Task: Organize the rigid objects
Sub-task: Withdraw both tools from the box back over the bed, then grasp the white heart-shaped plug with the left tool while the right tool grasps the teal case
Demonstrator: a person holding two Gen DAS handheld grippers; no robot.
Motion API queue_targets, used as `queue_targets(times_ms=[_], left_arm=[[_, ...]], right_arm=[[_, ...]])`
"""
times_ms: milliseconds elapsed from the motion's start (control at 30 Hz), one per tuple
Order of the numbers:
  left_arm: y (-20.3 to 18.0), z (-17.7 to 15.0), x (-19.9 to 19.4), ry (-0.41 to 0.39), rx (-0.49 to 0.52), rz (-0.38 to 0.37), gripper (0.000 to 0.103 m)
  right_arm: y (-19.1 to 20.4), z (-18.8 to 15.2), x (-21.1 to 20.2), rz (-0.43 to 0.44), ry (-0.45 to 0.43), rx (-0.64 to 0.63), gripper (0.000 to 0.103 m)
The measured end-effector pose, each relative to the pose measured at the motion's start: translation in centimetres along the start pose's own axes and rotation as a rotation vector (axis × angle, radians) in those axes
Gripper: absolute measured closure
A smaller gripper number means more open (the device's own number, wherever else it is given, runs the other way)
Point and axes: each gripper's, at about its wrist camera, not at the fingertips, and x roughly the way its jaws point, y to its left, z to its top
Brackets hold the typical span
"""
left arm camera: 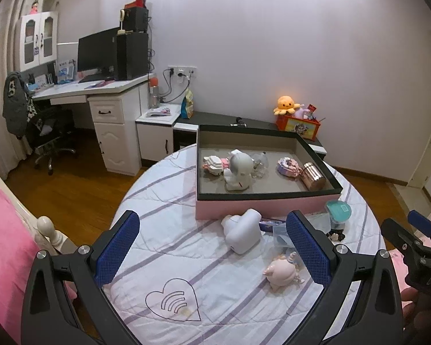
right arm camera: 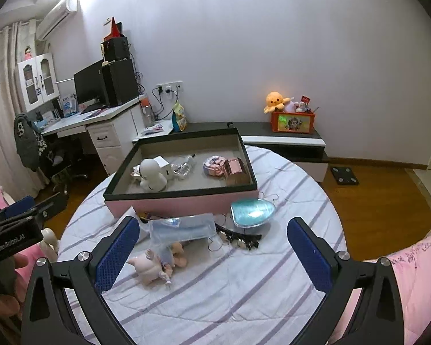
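Both grippers hover over the round striped table, jaws spread wide, nothing between them. My left gripper (left arm camera: 212, 254) frames a pink pig toy (left arm camera: 281, 271) lying on the cloth (left arm camera: 163, 201) close to its right-hand pad, and just beyond that a white camera-shaped toy (left arm camera: 242, 231) tipped on its side. A heart outline (left arm camera: 173, 302) is stitched on the cloth near the left pad.

My right gripper (right arm camera: 214, 254) looks at the same clutter from the other side — the pig sits by its left pad, partly under a clear plastic pouch (right arm camera: 181, 228). Right of the pouch lies a black hair clip (right arm camera: 238, 240), and behind it a teal heart-shaped case (right arm camera: 252, 211), just in front of the box.

Farther on — a shallow pink box (left arm camera: 273, 204) with a dark rim and grey floor. Inside it, from the left view: a small block-built toy (left arm camera: 212, 165), a white round-headed robot figure (left arm camera: 238, 172), a clear glass bottle (left arm camera: 260, 162), a pink-and-purple block model (left arm camera: 287, 166), and a copper-coloured tin (left arm camera: 313, 175) on its side near the right wall.

Against the far wall, a low dark bench carries an orange box (left arm camera: 298, 126) with an orange plush octopus (left arm camera: 286, 105) on top.
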Motion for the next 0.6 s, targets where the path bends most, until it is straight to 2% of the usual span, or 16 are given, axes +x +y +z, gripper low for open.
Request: queue_targets(times_ms=[433, 600], left_arm=[[0.54, -0.24, -0.04, -0.003, -0.011, 0.007, 0.0], [0.7, -0.8, 0.78, 0.021, -0.008, 0.013, 0.0]], right_arm=[[0.86, 0.57, 0.16, 0.006, -0.004, -0.026, 0.0], [0.36, 0.47, 0.45, -0.006, 0.006, -0.022, 0.0]])
